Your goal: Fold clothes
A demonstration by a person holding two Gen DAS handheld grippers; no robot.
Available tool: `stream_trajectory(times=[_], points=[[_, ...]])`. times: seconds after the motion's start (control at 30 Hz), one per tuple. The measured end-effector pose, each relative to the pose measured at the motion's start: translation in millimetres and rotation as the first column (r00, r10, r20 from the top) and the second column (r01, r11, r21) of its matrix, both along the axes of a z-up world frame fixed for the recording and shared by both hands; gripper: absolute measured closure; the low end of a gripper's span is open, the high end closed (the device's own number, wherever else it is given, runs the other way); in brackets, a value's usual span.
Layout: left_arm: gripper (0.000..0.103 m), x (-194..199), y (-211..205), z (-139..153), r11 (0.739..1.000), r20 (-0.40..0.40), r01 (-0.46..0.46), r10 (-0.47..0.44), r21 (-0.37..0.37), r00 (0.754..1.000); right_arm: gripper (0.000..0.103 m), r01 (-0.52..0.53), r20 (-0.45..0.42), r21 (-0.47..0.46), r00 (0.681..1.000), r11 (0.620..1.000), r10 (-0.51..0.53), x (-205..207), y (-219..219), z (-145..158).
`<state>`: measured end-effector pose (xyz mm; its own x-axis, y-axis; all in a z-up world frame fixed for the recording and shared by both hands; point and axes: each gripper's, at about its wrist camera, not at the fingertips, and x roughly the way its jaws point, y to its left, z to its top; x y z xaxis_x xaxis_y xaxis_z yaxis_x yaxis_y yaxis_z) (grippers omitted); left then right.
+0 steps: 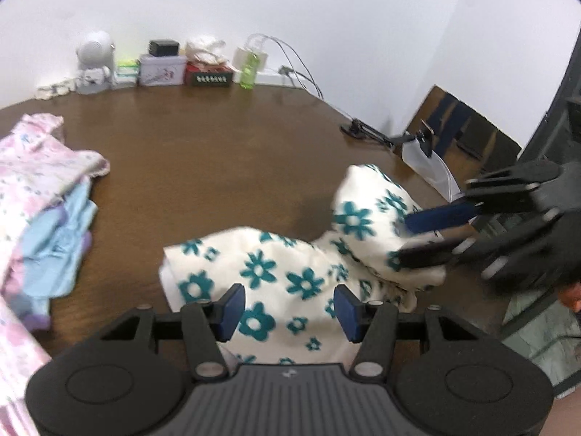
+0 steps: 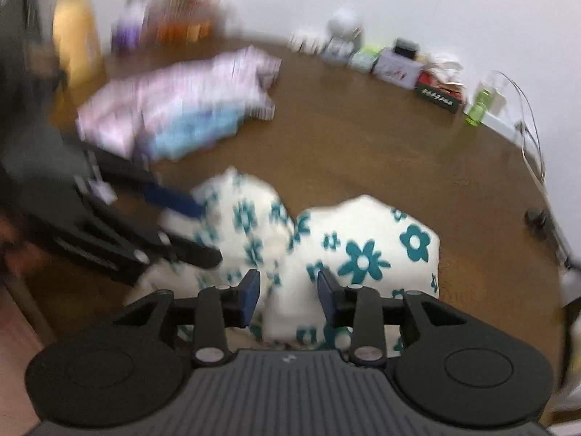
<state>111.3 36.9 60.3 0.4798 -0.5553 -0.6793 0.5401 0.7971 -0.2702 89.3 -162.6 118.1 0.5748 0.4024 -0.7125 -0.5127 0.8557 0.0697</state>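
On the brown tabletop [image 1: 225, 138] a white, teal-flowered garment [image 1: 290, 272] lies bunched; both tools, left tool [image 1: 288, 307] and right tool [image 2: 288, 299], gape over it, gripping nothing; right view blurred.

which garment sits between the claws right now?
The white garment with teal flowers, bunched mid-table; the pink floral and light blue ones lie aside in a pile.

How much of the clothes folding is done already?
Looks done: a stack of pink and blue clothes lies to one side on the brown table. In hand: the white cloth with teal flowers, still bunched, lies between the left gripper and right gripper, both open. Left: folding it flat and stacking it.
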Motion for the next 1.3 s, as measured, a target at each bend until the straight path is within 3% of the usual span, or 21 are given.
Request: stream_trajectory(times=[0.03,0.17,0.3,0.4,0.53,0.73,0.83,0.9,0.97,1.13,1.23,1.3], points=[[0.051,1.3,-1.9,4.1,1.0,0.012,0.001,-0.001,-0.001,1.0,0.069,0.023,0.011,0.05,1.0,0.998,-0.024,-3.0,-13.2,4.8],[0.055,5.4,-23.7,21.0,0.999,0.065,0.041,-0.041,0.0,0.997,0.069,0.113,0.024,0.014,0.993,0.993,-0.114,-8.5,-41.2,-13.4],[0.07,9.2,-65.1,30.9,0.993,0.116,0.115,-0.116,0.019,0.986,0.071,0.1,-0.007,-0.01,0.995,0.995,-0.1,-7.8,-40.0,-43.9],[0.077,11.4,-97.0,23.7,0.983,0.129,0.16,-0.171,0.093,0.977,0.07,0.078,-0.008,-0.035,0.997,0.996,-0.078,-9.2,-32.1,-57.7],[0.078,18.2,-112.4,0.6,0.972,0.094,0.152,-0.171,0.181,0.981,0.071,0.085,-0.028,-0.016,0.996,0.996,-0.086,-6.5,-31.7,-73.4],[0.078,20.8,-110.1,-10.5,0.973,0.081,0.133,-0.15,0.192,0.985,0.071,0.059,-0.025,-0.005,0.998,0.998,-0.059,-4.7,-32.9,-78.1],[0.077,16.2,-106.4,0.0,0.975,0.097,0.124,-0.144,0.185,0.985,0.07,0.059,-0.062,0.082,0.997,0.995,-0.054,-1.5,-52.3,-64.2],[0.072,10.1,-100.0,11.4,0.977,0.121,0.121,-0.143,0.174,0.982,0.065,0.099,-0.055,0.133,0.994,0.986,-0.092,1.0,-73.5,-52.6],[0.071,1.6,-96.0,21.1,0.976,0.149,0.122,-0.15,0.178,0.977,0.054,0.144,-0.054,0.161,0.989,0.976,-0.137,7.0,-95.6,-46.0],[0.073,-20.0,-100.0,21.8,0.957,0.163,0.176,-0.216,0.23,0.963,0.049,0.18,-0.252,0.243,0.961,0.953,-0.117,44.2,-128.3,-78.4],[0.073,-24.9,-103.4,11.7,0.945,0.148,0.201,-0.244,0.257,0.959,0.04,0.17,-0.309,0.31,0.948,0.936,-0.07,56.6,-136.1,-96.9],[0.073,-23.4,-103.0,4.1,0.944,0.125,0.202,-0.24,0.262,0.963,0.04,0.177,-0.35,0.368,0.936,0.913,-0.04,63.1,-141.9,-106.8]])
